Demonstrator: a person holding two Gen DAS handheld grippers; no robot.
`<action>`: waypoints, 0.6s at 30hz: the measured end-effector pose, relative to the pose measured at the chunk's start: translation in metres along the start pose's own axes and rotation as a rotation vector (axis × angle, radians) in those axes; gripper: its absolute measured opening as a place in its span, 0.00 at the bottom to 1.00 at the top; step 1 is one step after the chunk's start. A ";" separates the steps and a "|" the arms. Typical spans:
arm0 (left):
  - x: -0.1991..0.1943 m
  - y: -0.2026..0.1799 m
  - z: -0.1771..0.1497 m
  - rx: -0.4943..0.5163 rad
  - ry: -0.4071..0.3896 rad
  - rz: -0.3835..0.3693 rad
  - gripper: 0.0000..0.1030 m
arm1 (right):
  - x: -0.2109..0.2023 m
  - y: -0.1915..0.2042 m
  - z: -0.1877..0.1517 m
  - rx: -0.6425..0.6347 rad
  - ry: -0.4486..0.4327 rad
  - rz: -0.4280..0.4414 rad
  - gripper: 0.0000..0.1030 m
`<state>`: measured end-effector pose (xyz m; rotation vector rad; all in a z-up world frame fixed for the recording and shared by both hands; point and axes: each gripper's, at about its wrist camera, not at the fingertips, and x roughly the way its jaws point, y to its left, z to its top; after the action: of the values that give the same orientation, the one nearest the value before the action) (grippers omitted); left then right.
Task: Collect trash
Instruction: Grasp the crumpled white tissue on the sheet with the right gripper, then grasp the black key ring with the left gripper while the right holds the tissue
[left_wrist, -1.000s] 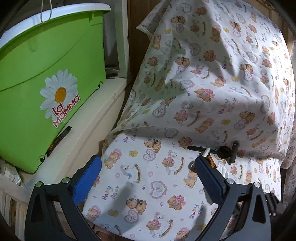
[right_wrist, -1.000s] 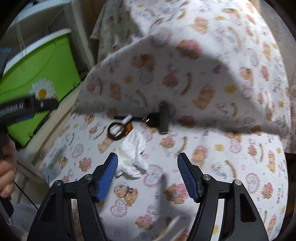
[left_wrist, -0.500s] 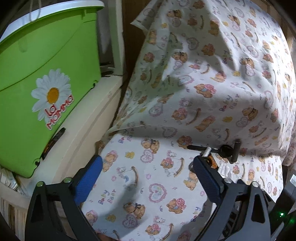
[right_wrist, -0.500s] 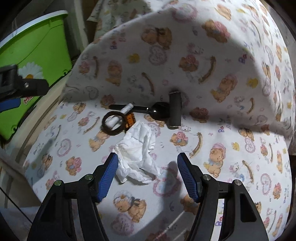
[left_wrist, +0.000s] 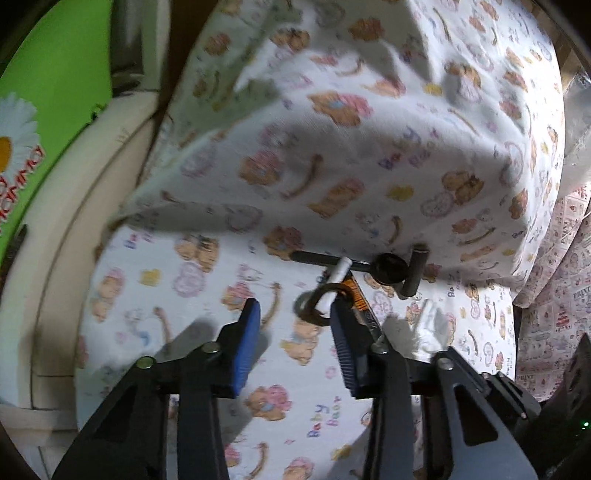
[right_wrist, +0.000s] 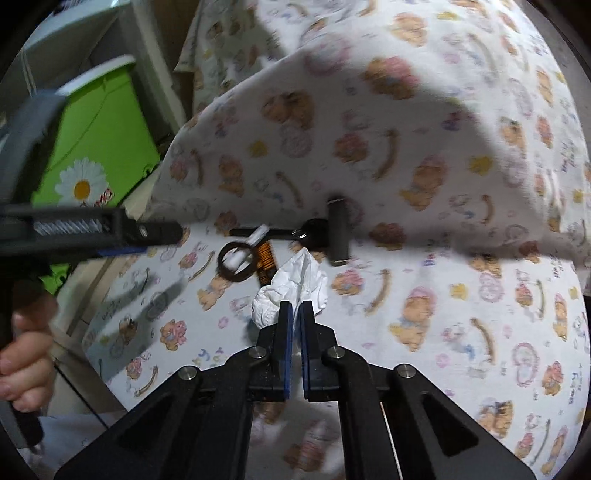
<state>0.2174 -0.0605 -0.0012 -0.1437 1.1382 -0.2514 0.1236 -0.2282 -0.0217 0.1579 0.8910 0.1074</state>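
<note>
**Tissue pinched, small litter left**

Here the teddy-bear sheet covers nearly everything: a flat seat-like surface in front and a draped bulge rising behind it, with a green bin off to the left on a pale ledge. The crumpled white tissue lies on the flat part, just in front of a dark T-shaped tool. The right gripper has its jaws clamped together on the tissue's near edge. The left gripper is closing with only bare sheet between its pads; a dark ring and small white roll sit at its right fingertip, an orange scrap beside them.

To do this step well, I would lift the tissue straight up, since the grip catches only a corner and a sideways drag could snag the ring or the sheet. Open room lies to the front and left, toward the bin; the bulge blocks the back.
</note>
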 end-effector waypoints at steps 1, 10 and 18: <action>0.003 -0.002 0.000 0.001 0.003 -0.001 0.34 | -0.002 -0.004 0.001 0.003 -0.001 -0.008 0.05; 0.035 -0.016 0.003 0.013 0.025 0.022 0.29 | -0.024 -0.043 -0.005 0.028 -0.014 -0.049 0.05; 0.040 -0.031 0.001 0.028 0.000 0.037 0.02 | -0.048 -0.062 -0.011 0.022 -0.031 -0.062 0.05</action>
<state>0.2299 -0.1010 -0.0287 -0.0983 1.1355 -0.2340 0.0872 -0.2956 -0.0032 0.1520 0.8654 0.0377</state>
